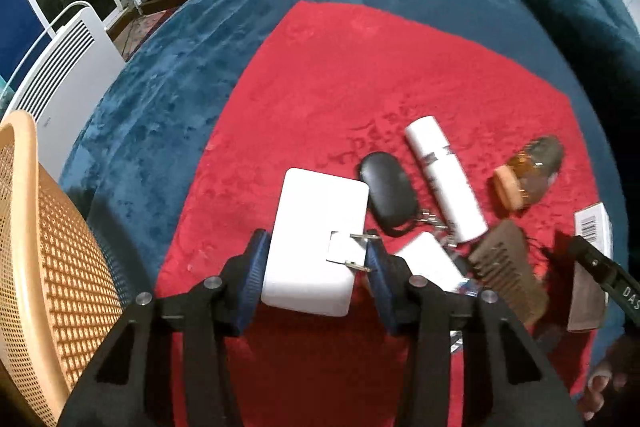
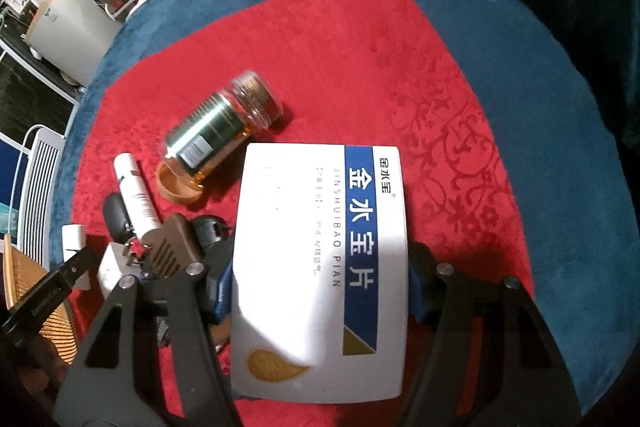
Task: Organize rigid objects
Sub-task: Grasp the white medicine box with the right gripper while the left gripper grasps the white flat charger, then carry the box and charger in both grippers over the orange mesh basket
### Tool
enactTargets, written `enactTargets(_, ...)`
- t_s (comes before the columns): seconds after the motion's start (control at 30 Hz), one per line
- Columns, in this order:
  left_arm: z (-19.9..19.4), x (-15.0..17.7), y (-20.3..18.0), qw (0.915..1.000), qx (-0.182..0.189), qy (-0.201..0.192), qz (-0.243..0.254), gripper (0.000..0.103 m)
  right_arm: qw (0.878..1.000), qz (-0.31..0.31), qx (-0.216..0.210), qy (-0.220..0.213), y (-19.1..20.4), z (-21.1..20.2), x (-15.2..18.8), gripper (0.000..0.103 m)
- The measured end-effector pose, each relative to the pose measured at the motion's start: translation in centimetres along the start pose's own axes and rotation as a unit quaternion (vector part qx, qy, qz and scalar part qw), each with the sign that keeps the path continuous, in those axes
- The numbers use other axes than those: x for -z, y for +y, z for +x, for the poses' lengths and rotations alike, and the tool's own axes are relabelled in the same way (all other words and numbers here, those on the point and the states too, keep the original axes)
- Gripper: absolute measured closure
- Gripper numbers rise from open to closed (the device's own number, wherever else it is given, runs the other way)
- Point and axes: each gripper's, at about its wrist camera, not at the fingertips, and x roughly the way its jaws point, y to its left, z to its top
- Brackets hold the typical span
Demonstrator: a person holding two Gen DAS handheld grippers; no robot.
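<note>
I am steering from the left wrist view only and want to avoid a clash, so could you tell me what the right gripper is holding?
Observer: The right gripper is shut on a white and blue medicine box.
Operator: Thank you; what is printed on it?
Observer: A blue band reading JINSHUIBAO PIAN, with Chinese characters.
Operator: And is the amber bottle standing?
Observer: No, the amber bottle lies on its side on the red cloth, beyond the box; its wooden cap points toward the camera.
</note>
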Motion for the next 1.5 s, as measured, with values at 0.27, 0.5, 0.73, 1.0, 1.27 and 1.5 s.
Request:
enactTargets(0.27, -3.0, 1.8, -1.7, 0.9995, 0.024, -0.020, 0.009, 0.054, 1.000, -0.004, -0.021, 0.001, -0.3, -2.5, 1.3, 0.038)
enactTargets(0.5, -6.8, 3.7, -1.1, 0.9979, 0.047, -0.045, 0.006, 0.054, 0.999, -0.016, -0.029, -0.003, 0.3, -4.4, 2.8, 0.038)
enactTargets(0.73, -12.5, 4.7, 2.2, 0.9932, 0.053, -0.097, -0.036, 0.054, 0.996, -0.070, -0.062, -0.008, 5.2, -6.4, 3.9, 0.038)
enactTargets(1.0, -17.0, 7.1, 10.0, 0.9852, 0.018, -0.134, -0.105, 0.054, 0.975, -0.170, -0.146, -0.010, 16.7, -8.6, 6.0, 0.038)
enactTargets(1.27, -16.6, 11.2, 20.2, 0.9648, -0.022, -0.124, -0.231, 0.054, 0.937, -0.282, -0.206, -0.007, 28.0, -9.2, 9.7, 0.038)
enactTargets(1.5, -15.3, 12.3, 24.2, 0.9568, -0.042, -0.111, -0.266, 0.054, 0.920, -0.333, -0.208, 0.016, 33.4, -6.2, 12.3, 0.038)
